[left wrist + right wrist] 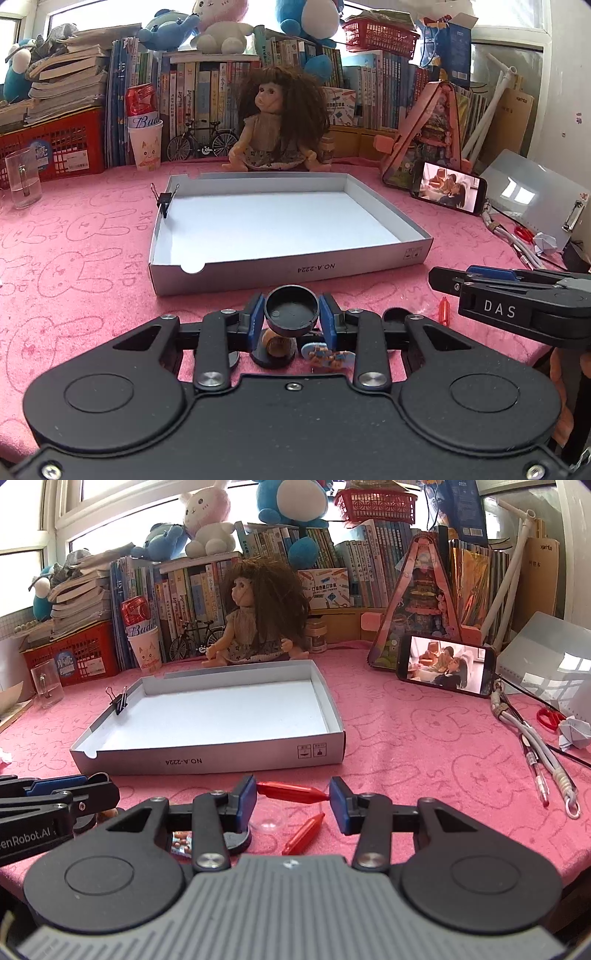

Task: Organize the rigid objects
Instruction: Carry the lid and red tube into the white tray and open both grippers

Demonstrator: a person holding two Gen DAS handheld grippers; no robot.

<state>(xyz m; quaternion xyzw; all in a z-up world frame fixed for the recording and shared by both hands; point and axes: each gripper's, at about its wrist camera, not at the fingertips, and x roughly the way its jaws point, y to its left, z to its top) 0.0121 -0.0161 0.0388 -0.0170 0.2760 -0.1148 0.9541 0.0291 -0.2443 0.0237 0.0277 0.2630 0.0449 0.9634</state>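
Note:
My left gripper [291,325] is shut on the black round cap [291,308] of what looks like a small sand timer, whose brown middle and black base [275,354] hang below the pads. My right gripper [293,801] is shut lengthwise on a red crayon-shaped stick [290,791], blue pads at either end. A second red stick [304,832] lies on the pink cloth under it. The shallow white box [295,271], also in the right wrist view [207,762], sits just beyond both grippers. A black binder clip [165,201] is clipped on its left wall.
A doll [280,125] sits behind the box, before a row of books. A phone [447,668], cables and pens [535,771] lie to the right, a glass mug [23,177] to the left. A colourful sticker [328,358] and black discs [236,840] lie beneath the grippers.

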